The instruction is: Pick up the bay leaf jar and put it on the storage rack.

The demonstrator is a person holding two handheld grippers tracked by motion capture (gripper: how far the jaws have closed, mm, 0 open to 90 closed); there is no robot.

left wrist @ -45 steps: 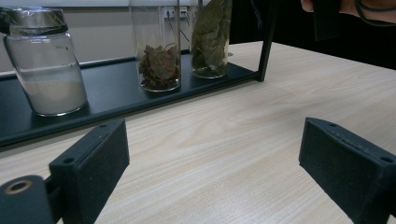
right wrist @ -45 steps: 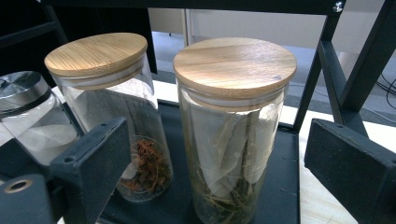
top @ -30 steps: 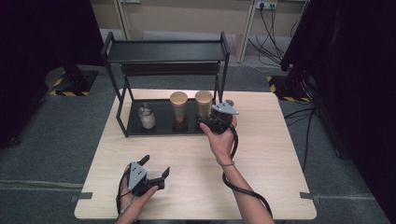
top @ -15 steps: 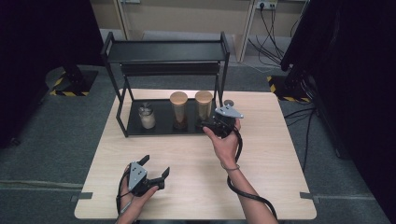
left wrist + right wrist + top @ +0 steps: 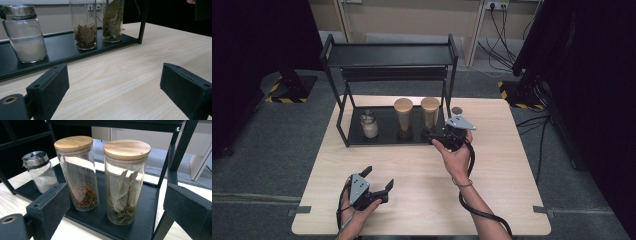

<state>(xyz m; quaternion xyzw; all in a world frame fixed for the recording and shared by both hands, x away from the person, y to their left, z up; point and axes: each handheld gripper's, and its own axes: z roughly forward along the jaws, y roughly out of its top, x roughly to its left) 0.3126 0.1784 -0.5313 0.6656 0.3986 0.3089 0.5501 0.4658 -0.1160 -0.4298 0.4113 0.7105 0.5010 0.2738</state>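
Observation:
A black two-tier rack (image 5: 387, 55) stands at the back of the wooden table (image 5: 512, 175). Its bottom shelf holds three jars. On the left is a small metal-lidded jar of white powder (image 5: 370, 126) (image 5: 41, 172) (image 5: 23, 37). In the middle is a tall wooden-lidded jar of reddish spice (image 5: 403, 120) (image 5: 77, 175) (image 5: 85, 32), and right of it a tall jar of bay leaves (image 5: 430, 116) (image 5: 126, 185) (image 5: 112, 22). My right gripper (image 5: 438, 137) (image 5: 116, 195) is open, just short of the bay-leaf jar and facing it. My left gripper (image 5: 378, 177) (image 5: 115, 75) rests open near the front edge with nothing in it.
A small dark round disc (image 5: 457, 110) lies on the table beside the rack's right rear post. The rack's right front post (image 5: 172, 170) stands close to my right gripper's jaw. Cables trail from both grippers. Bare tabletop lies between the rack and the left hand.
The right hand has drifted a little to the right and back from the rack, its jaws staying open. The left hand has not moved.

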